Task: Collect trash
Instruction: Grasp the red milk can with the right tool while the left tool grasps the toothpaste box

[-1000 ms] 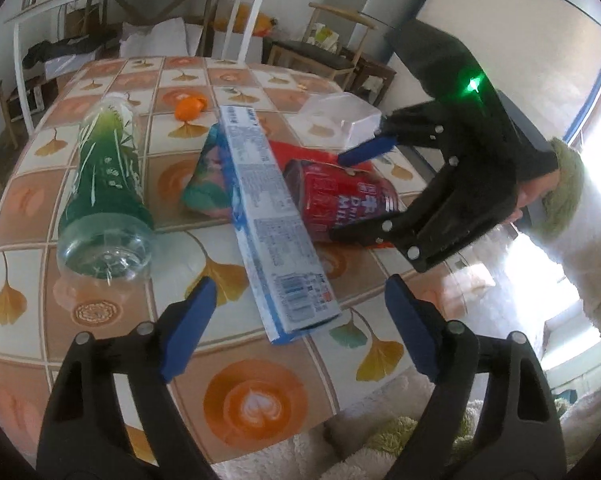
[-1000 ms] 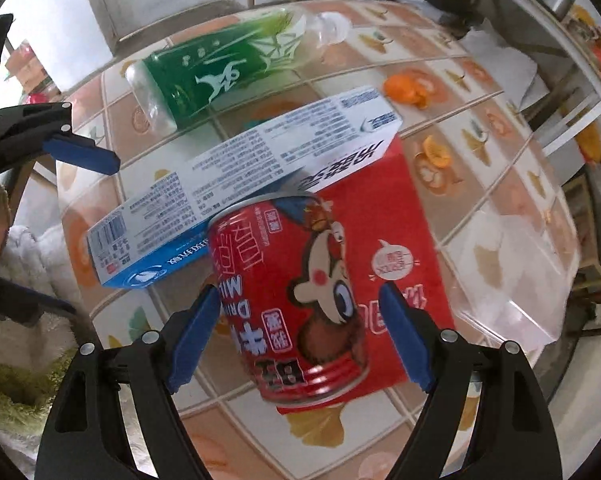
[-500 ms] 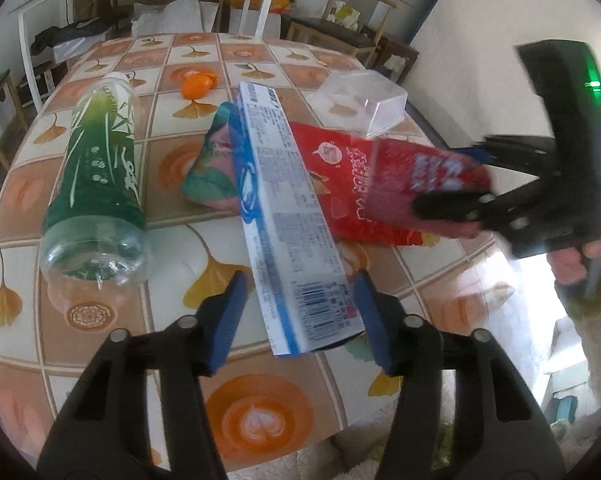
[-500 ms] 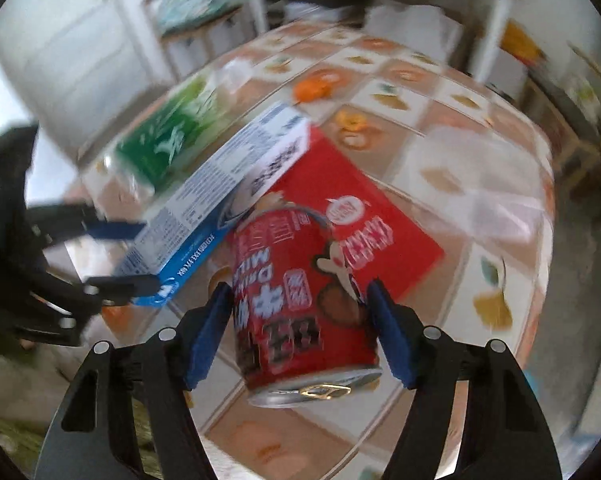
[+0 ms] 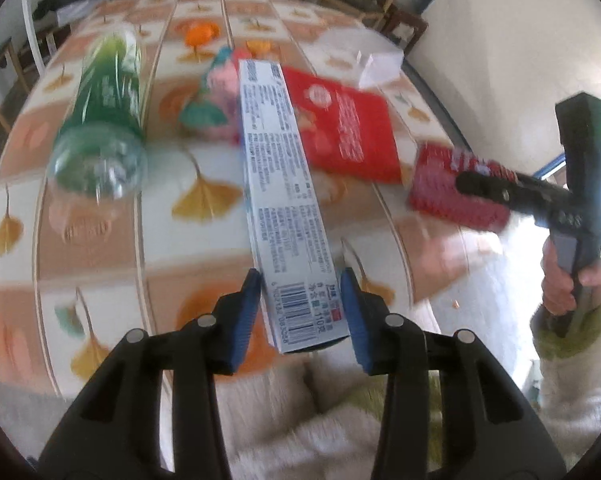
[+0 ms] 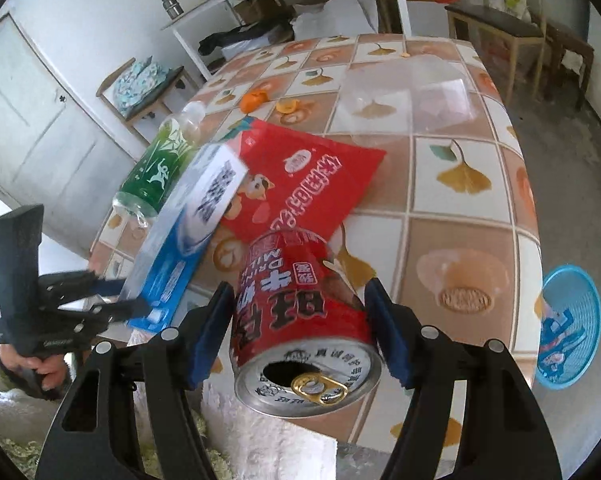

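A: What is the left tool (image 5: 300,304) doing?

B: Its jaws are closing on the near end of the box (image 5: 284,200), a long blue-and-white carton. That end juts past the near edge of the counter (image 5: 204,248). The blue pads sit on both sides of it; I cannot tell whether they press yet.

A: And the right tool (image 6: 300,328)?

B: It grips the can (image 6: 300,320), a red one, by its sides, with the opened top facing the camera. The can is lifted off the counter, just past the near right corner.

A: What else lies there?

B: A green bottle (image 5: 100,120) on its side near the left edge. A red packet (image 5: 348,128) lies flat mid-counter, with the box's far end over it. A clear tub (image 6: 404,96) sits upside down toward the far right corner. Two bits of orange peel (image 6: 254,98) lie further back.

A: Anything off the counter?

B: A blue basket (image 6: 572,328) on the floor, beyond the right edge.
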